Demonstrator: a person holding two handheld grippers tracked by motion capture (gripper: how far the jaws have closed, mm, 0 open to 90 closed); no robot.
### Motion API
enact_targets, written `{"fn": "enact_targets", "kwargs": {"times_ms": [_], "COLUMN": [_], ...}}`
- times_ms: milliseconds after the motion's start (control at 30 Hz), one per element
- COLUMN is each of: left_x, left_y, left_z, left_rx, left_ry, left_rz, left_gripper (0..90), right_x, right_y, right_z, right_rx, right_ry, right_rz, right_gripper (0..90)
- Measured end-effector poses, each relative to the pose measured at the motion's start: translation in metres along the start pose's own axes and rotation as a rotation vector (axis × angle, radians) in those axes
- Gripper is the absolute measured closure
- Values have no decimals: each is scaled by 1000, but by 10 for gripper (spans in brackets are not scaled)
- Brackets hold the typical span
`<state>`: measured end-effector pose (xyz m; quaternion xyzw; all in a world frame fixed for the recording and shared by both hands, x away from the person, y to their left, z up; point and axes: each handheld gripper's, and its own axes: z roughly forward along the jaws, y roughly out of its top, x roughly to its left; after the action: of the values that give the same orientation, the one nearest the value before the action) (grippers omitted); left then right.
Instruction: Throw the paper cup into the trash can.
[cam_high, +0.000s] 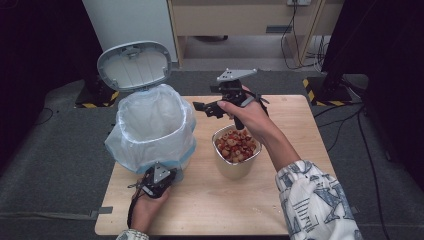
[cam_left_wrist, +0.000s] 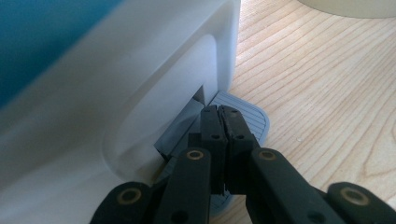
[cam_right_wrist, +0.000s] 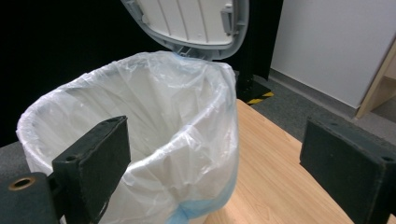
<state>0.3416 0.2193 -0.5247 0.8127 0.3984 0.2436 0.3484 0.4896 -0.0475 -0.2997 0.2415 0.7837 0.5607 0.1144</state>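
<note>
Jaws shut on one pedal (cam_left_wrist: 243, 119); one bin (cam_high: 150, 127), one bowl (cam_high: 236, 162)

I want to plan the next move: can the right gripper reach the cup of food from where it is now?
Probably yes: the right gripper hangs open just above the cup, with nothing between them.

The big bin (cam_high: 152, 127) and its raised lid (cam_high: 134, 65) block the table's (cam_high: 295, 125) left side. The bowl (cam_high: 236, 152) sits just beside it, with a small gap between. The right side is open.
</note>
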Motion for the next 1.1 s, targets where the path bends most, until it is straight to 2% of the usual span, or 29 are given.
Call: {"fn": "enact_targets", "kwargs": {"times_ms": [1100], "left_x": [0], "left_y": [0], "left_z": [0], "left_rx": [-2], "left_ry": [1], "left_rz": [-1], "left_gripper": [877], "right_x": [-29], "right_y": [-22], "right_z": [-35], "right_rx": [14], "right_ry": [-97], "right_rz": [26], "right_gripper": [82]}}
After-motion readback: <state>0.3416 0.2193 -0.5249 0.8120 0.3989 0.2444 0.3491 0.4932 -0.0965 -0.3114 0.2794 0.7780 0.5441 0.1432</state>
